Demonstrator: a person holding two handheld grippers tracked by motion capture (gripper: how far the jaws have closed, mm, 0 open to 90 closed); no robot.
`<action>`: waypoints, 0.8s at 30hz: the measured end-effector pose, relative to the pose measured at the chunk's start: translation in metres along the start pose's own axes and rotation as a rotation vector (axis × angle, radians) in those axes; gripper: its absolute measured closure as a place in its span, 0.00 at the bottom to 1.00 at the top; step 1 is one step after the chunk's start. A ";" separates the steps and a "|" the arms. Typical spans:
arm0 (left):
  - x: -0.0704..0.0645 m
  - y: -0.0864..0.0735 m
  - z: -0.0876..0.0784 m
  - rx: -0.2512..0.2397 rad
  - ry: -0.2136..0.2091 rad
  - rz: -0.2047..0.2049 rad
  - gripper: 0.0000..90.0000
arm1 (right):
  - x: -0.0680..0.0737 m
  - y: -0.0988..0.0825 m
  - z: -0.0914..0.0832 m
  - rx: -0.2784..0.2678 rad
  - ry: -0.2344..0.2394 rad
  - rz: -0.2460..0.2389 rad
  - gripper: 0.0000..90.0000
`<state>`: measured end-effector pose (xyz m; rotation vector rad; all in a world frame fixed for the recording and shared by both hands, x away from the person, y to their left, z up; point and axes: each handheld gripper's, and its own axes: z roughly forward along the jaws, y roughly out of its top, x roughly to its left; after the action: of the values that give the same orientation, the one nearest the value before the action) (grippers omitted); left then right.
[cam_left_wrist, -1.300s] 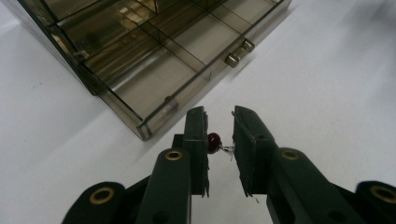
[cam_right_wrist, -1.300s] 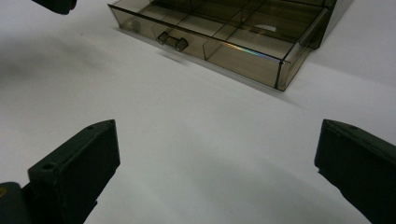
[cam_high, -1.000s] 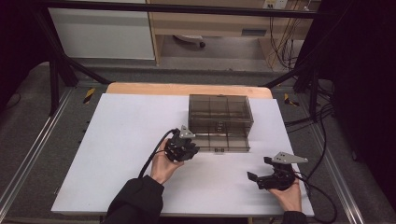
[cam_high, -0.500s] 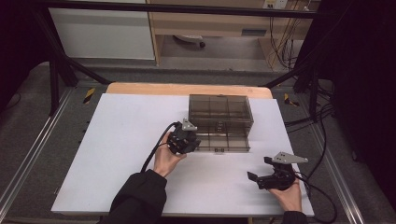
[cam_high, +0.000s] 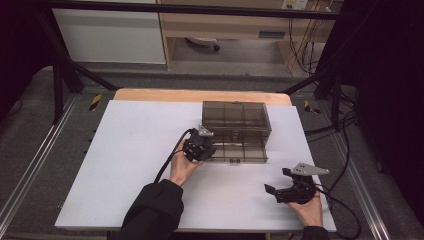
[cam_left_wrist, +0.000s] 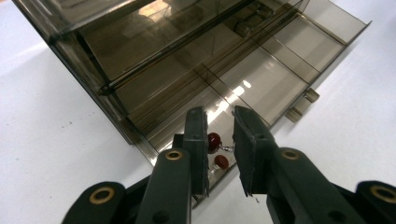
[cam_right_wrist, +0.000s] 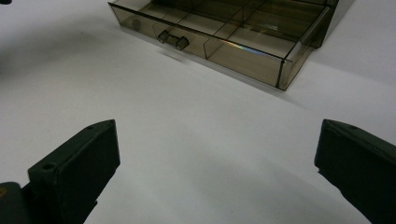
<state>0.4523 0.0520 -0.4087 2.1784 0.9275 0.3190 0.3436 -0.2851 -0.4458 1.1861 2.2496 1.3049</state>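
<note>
2 grippers are working over a white table (cam_high: 125, 165) that is carrying a smoky, see-through drawer box (cam_high: 235, 117) near its far middle. The box's drawer (cam_high: 240, 150) is standing pulled out toward the person, and its compartments are showing through the clear walls.

The left gripper (cam_high: 200, 148) is sitting at the drawer's near-left corner, held by the left hand (cam_high: 182, 167) with a black sleeve (cam_high: 150, 210) behind it and a black cable (cam_high: 172, 150) looping off to the side. In the left gripper view, its jaws are standing only a narrow gap apart, poised right over that corner compartment, with the left gripper (cam_left_wrist: 219, 135) not clamped on anything I can make out. Between and just beyond the tips, small dark-red beads (cam_left_wrist: 215, 142) on a bit of silvery metal are lying inside the compartment; whether the pads are touching them is not clear.

The right gripper (cam_high: 280, 186) is resting low near the table's front-right edge, well apart from the box, held by the right hand (cam_high: 307, 207), with its grey 3-cornered plate (cam_high: 310, 169) on top. In the right gripper view, the right gripper (cam_right_wrist: 217, 158) is spread wide with bare white surface between the jaws, and the drawer's front with its small clear handle (cam_right_wrist: 173, 39) is lying farther off.
</note>
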 end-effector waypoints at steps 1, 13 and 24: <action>0.000 0.000 0.001 0.002 0.000 0.003 0.83 | 0.000 0.000 0.000 0.000 0.000 0.000 0.01; 0.002 -0.006 0.020 0.027 0.016 0.006 0.83 | 0.000 0.000 -0.001 -0.001 0.001 0.000 0.01; 0.002 -0.008 0.022 0.018 0.008 0.010 0.82 | 0.000 0.000 0.000 0.000 0.000 0.001 0.01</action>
<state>0.4605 0.0452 -0.4299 2.1998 0.9279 0.3262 0.3434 -0.2853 -0.4456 1.1870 2.2495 1.3055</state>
